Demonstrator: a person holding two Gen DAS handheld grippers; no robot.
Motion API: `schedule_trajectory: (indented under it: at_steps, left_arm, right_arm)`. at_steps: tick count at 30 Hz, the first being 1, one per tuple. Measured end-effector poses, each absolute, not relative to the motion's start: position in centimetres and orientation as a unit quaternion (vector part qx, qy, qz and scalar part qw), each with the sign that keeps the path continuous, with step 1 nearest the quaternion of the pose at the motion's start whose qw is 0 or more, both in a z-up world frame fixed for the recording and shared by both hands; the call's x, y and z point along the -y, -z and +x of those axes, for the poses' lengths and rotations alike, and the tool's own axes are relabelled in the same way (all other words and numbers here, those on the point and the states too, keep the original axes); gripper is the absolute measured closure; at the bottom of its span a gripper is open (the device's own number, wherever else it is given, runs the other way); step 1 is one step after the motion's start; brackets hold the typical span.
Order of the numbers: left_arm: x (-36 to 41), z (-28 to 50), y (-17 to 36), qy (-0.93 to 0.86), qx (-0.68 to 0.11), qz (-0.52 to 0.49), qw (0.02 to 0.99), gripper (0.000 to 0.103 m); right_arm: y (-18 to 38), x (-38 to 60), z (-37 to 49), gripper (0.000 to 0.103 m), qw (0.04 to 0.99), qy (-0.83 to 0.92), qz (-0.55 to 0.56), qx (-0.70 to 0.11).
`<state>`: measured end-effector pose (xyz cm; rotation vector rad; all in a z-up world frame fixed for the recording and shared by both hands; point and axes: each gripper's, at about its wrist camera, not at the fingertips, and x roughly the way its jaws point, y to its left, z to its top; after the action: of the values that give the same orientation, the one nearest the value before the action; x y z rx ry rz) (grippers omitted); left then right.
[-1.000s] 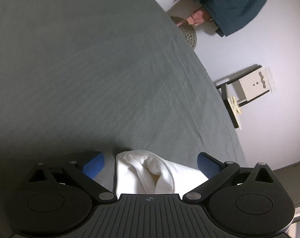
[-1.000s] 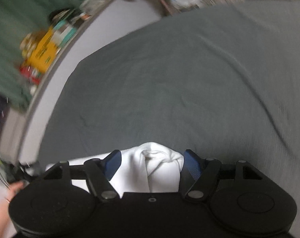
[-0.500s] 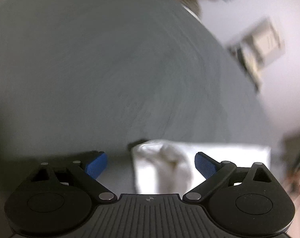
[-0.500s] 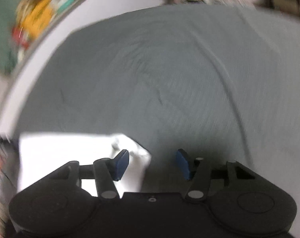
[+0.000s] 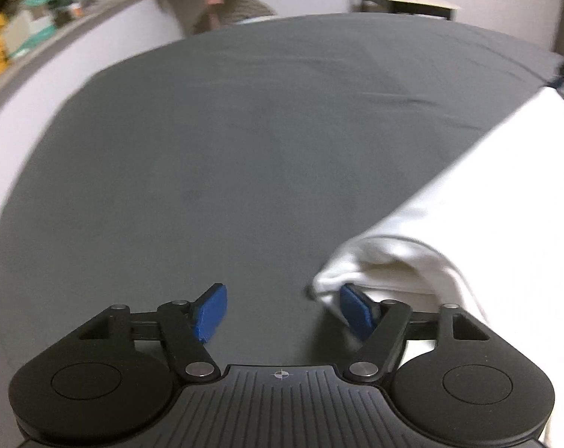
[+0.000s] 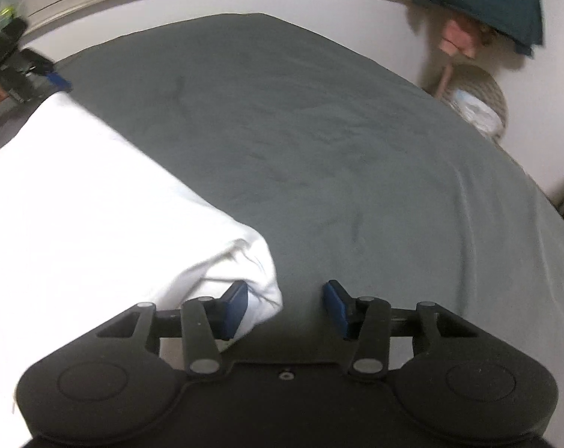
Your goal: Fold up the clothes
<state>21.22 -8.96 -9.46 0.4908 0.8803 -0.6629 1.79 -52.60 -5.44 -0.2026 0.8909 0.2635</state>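
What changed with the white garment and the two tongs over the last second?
Both tongs let go of the white garment. A second ago each held a bunched corner between its pads; now the left tongs and right tongs have swung off to opposite ends, each with a corner beside one pad. Their jaws have just been closing, with nothing between them. The grey sheet is unchanged.

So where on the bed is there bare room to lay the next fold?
The grey sheet lies bare from the white garment's edge to the far wall and the woven basket. Crowded only at the garment's near corners, beside the left gripper and right gripper.
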Motion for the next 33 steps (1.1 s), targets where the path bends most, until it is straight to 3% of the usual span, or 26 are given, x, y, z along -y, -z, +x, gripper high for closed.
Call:
schedule_trajectory:
  at_steps: [3, 6, 7, 9, 10, 22, 33]
  left_arm:
    - [10.2, 21.4, 9.7, 0.334, -0.414, 0.226, 0.816, 0.039]
    - [10.4, 21.1, 9.6, 0.357, -0.411, 0.222, 0.809, 0.056]
    - [10.1, 20.8, 9.5, 0.363, -0.409, 0.222, 0.807, 0.067]
    - [9.9, 20.2, 9.4, 0.366, -0.405, 0.225, 0.807, 0.078]
    - [10.1, 20.0, 9.4, 0.368, -0.400, 0.229, 0.808, 0.099]
    - [10.9, 17.8, 8.7, 0.332, -0.328, 0.255, 0.847, 0.098]
    - [8.4, 23.7, 6.1, 0.247, -0.297, 0.195, 0.901, 0.098]
  right_arm:
    - [5.5, 52.7, 2.1, 0.061, 0.888, -0.150, -0.101, -0.423]
    - [5.7, 52.8, 2.3, 0.070, 0.888, -0.170, -0.100, -0.416]
    - [5.9, 52.8, 2.3, 0.079, 0.887, -0.178, -0.092, -0.416]
    - [6.0, 52.9, 2.6, 0.086, 0.887, -0.185, -0.084, -0.415]
    - [6.0, 53.0, 2.5, 0.090, 0.887, -0.185, -0.081, -0.415]
    - [4.2, 52.0, 2.3, 0.096, 0.912, -0.130, -0.099, -0.377]
    - [3.3, 52.0, 7.8, 0.096, 0.937, -0.032, -0.085, -0.336]
